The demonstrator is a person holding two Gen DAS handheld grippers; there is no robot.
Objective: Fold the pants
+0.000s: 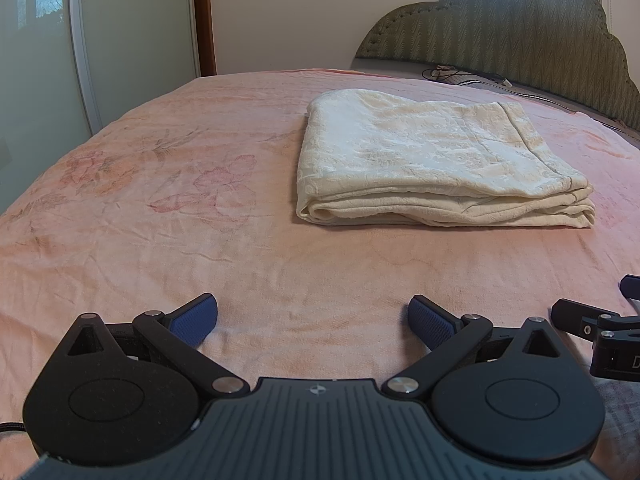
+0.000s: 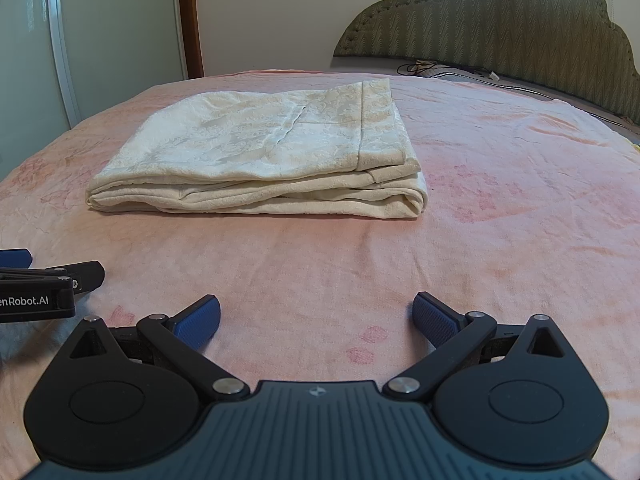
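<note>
Cream patterned pants lie folded into a flat rectangular stack on the pink bedspread, right of centre in the left wrist view. The same folded pants sit left of centre in the right wrist view, folded edges facing me. My left gripper rests low over the bedspread well short of the pants, open, nothing between its blue pads. My right gripper is likewise open and empty, near the bedspread, short of the stack. Each gripper shows at the edge of the other's view.
A padded olive headboard stands at the far right, with a dark cable lying at its foot. A frosted wardrobe door and a brown door frame are on the left. Bedspread extends on both sides of the stack.
</note>
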